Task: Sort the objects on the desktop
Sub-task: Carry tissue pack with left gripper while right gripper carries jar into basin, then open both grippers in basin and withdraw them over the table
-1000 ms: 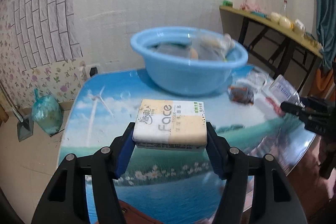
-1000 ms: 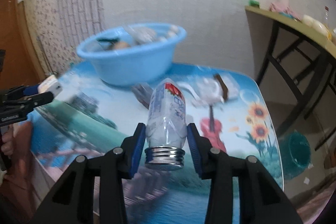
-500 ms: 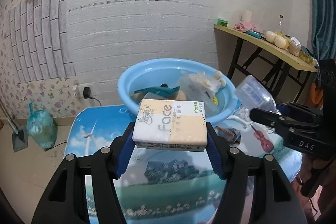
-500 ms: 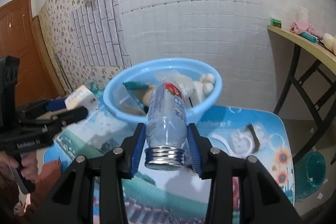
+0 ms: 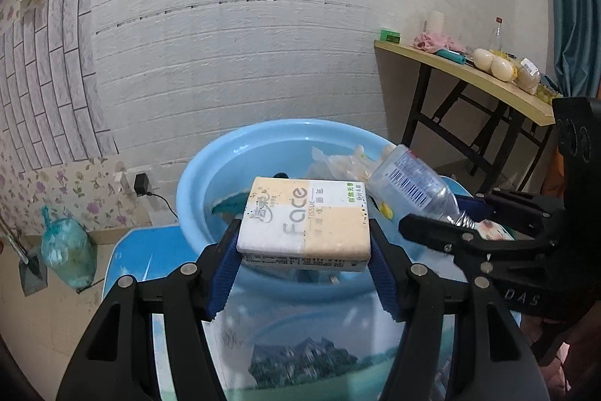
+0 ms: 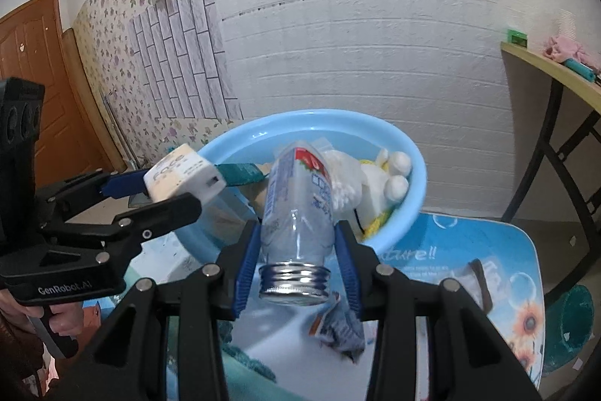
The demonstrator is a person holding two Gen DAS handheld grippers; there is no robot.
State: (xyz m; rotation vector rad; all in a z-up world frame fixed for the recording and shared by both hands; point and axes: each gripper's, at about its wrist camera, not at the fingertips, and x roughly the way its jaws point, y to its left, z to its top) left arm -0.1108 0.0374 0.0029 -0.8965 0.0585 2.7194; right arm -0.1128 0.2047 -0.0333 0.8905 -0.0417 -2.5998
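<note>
Both my claws loaded at the blue basin [image 5: 195,198]
Left gripper [image 5: 304,250] clamps a tissue pack [image 5: 304,228]; right gripper [image 6: 296,247] grips a clear bottle [image 6: 296,209].

Reads "Face" and "TISSUE" on the tissue pack [image 5: 305,226], beside smaller Chinese print too fine to make out; "Face" again on its top in the right wrist view [image 6: 183,174]; "DAS" on the right gripper [image 5: 462,211] body; "GenRobot.AI" on the left gripper [image 6: 157,192] body; "ature!!" on the table [image 6: 503,264] print behind the basin; barcode on the bottle [image 5: 411,188], digits unreadable.
</note>
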